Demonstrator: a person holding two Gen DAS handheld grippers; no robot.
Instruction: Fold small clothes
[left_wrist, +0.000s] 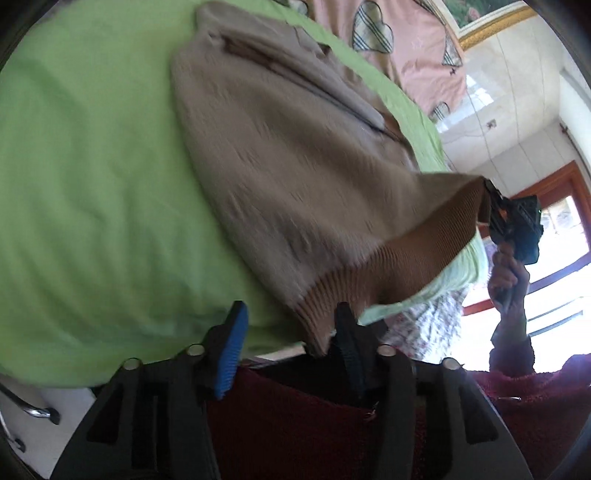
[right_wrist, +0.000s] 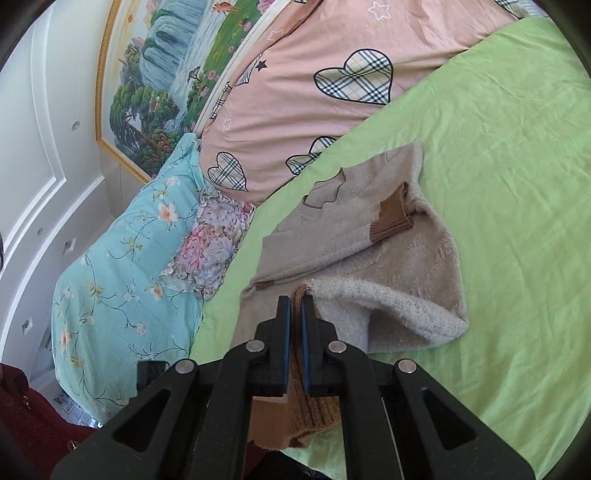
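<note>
A beige sweater is lying on the green sheet of the bed. The right tool is pinching the sweater's brown ribbed hem between nearly closed jaws and lifting it. The left tool is standing open, the hem's corner hanging between its pads, ungripped.

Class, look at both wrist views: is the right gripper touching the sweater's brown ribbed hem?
Touching. The right wrist view shows the right gripper shut on the sweater's brown ribbed hem, no gap.
</note>
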